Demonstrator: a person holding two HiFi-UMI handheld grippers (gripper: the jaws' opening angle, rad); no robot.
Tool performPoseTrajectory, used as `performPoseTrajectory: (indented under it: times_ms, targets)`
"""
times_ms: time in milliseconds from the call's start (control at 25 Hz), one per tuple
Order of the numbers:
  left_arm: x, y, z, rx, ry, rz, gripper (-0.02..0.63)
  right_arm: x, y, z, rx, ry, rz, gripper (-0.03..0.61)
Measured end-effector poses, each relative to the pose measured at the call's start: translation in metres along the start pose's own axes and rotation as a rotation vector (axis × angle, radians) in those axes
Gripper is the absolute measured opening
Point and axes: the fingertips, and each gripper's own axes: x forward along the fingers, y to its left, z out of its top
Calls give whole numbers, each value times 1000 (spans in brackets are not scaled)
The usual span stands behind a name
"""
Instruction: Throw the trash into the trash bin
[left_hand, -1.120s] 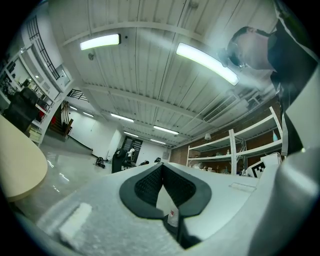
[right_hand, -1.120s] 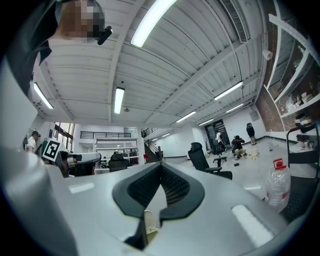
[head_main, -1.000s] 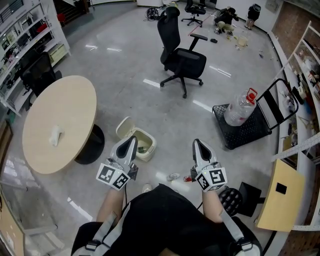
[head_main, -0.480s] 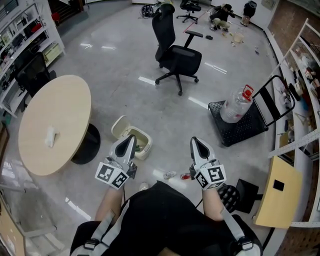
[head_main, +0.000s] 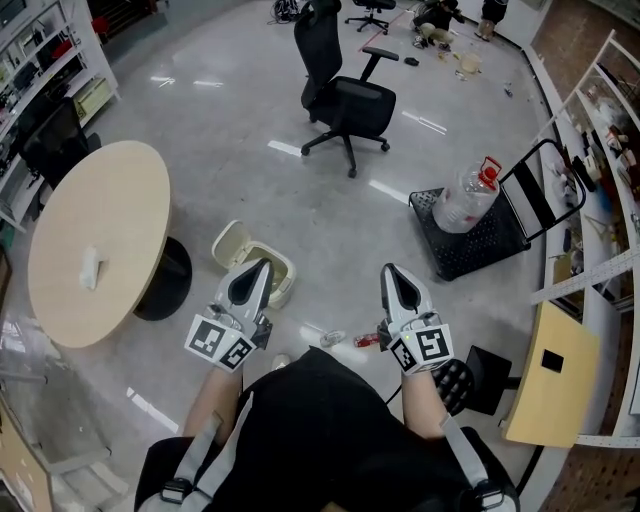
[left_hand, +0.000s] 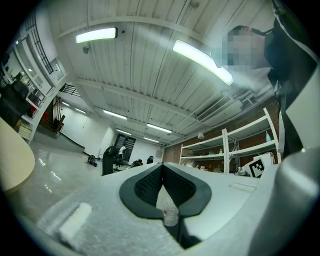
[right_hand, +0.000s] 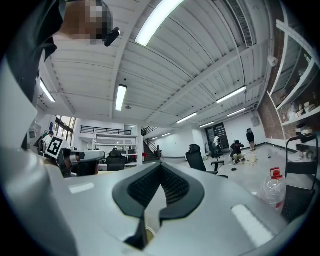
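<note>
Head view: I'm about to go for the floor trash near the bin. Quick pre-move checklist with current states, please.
1. Trash bin lid open: ok, it is flipped back.
2. Trash in sight: ok, a crumpled piece and a red piece lie on the floor, between the two tools in the head view.
3. Left tool open for a grasp: not ok, jaws together.
4. Right tool open for a grasp: not ok, jaws together.
5. Left tool empty: cannot tell, something pale shows in the gap behind its closed tips.
</note>
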Motion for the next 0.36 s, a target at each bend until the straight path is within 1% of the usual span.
performPoseTrajectory:
  times_ms: [360]
  targets:
    - [2, 1, 1, 1, -3, -5, 2, -6, -6, 2, -14, 0, -16, 5]
